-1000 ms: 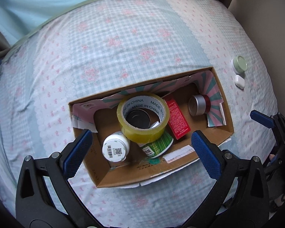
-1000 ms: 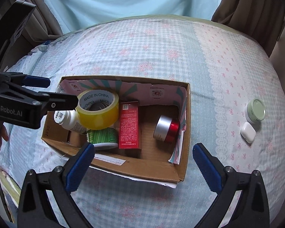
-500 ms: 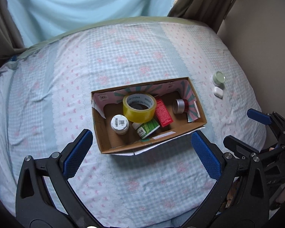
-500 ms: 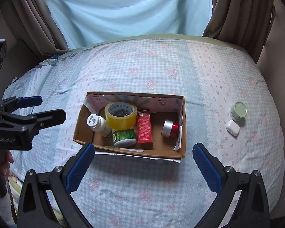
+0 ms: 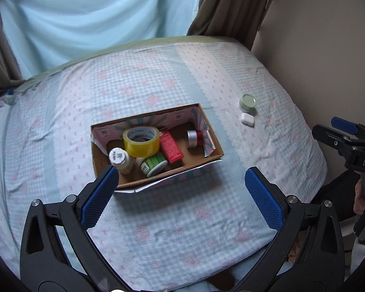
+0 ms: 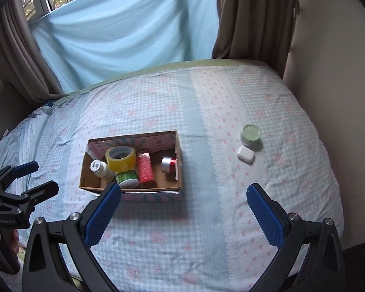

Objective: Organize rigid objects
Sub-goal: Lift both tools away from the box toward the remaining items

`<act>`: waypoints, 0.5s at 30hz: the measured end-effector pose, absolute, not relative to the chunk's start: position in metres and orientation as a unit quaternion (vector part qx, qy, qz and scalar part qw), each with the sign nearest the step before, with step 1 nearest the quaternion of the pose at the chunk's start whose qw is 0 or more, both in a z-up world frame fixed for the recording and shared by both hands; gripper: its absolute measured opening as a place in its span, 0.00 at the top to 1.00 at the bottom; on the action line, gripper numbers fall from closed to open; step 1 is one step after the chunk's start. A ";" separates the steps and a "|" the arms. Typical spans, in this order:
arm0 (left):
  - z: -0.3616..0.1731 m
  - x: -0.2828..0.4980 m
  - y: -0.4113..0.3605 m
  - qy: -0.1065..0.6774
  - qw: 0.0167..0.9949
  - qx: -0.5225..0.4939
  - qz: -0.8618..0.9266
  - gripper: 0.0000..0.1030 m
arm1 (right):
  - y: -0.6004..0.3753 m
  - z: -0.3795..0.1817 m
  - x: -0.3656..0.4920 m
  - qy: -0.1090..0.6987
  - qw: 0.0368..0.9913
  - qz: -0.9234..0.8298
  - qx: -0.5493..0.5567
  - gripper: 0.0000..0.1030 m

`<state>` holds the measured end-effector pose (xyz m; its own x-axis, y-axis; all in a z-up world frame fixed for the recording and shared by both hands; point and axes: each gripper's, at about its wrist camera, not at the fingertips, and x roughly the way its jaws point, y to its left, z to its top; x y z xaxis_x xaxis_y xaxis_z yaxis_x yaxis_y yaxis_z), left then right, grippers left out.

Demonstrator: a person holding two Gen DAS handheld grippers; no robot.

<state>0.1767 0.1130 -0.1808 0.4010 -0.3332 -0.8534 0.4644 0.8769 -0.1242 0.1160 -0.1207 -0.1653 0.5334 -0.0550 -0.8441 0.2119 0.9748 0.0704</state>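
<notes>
Left wrist view:
Left gripper (image 5: 180,182): jaws spread wide, nothing between them, hanging above the bed (image 5: 158,231) near the front of the cardboard box (image 5: 219,146).
Box contents: yellow tape roll (image 5: 141,141), white bottle (image 5: 119,159), green can (image 5: 153,164), red carton (image 5: 170,147) and silver-red tin (image 5: 193,138), packed close on the left, looser on the right.
Loose things: green-lidded jar (image 5: 247,102) and white case (image 5: 247,119), just beside each other, well apart from the box.

Right wrist view:
Right gripper (image 6: 183,204): also wide and empty.
Jar (image 6: 250,135): probably stiff and light; a hold across its round side looks safest.
Case (image 6: 245,154): smooth and rounded, may slip; better taken on its long flat sides.
Room: free bedding all around both; soft sheet may sink under the fingers.
Edges: bed falls away at the right, near the wall (image 6: 328,48).
</notes>
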 end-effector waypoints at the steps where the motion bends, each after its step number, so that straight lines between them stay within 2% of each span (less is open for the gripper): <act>1: -0.180 0.174 0.103 0.490 0.835 0.072 -0.238 0.00 | -0.132 -0.163 0.114 0.476 0.872 -0.084 0.083 0.00; 9: -0.187 0.167 0.010 0.485 0.847 0.083 -0.201 0.00 | -0.229 -0.164 0.124 0.474 0.874 -0.073 0.077 0.00; 15: -0.212 0.173 -0.071 0.485 0.850 0.086 -0.185 0.00 | -0.302 -0.191 0.156 0.487 0.872 -0.013 0.036 0.00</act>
